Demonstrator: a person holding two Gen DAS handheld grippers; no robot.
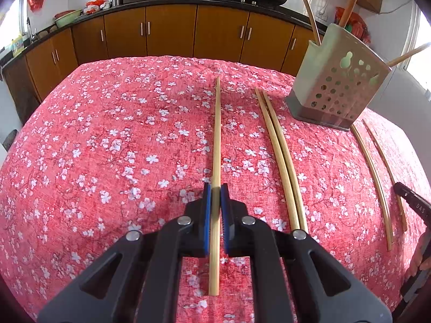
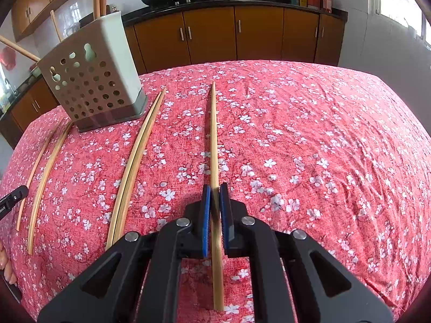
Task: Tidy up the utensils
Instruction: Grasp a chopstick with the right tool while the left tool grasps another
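Table (image 1: pixel 107 134): red floral cloth.

Left tongs (image 1: pixel 216 191): clamped on 1 chopstick (image 1: pixel 216 140), which runs forward between the blue pads, its tip pointing away over the cloth.

Right tongs (image 2: pixel 215 191): clamped on 1 chopstick (image 2: pixel 213 134), same attitude.

Loose stock: pair (image 1: pixel 280 161) lying side by side on the cloth between the 2 tongs; second pair (image 1: pixel 377 177) nearer the right tongs, slightly apart.

Holder (image 1: pixel 339 80): perforated, upright on a dark base at the table's far side, long wooden utensils standing in it.
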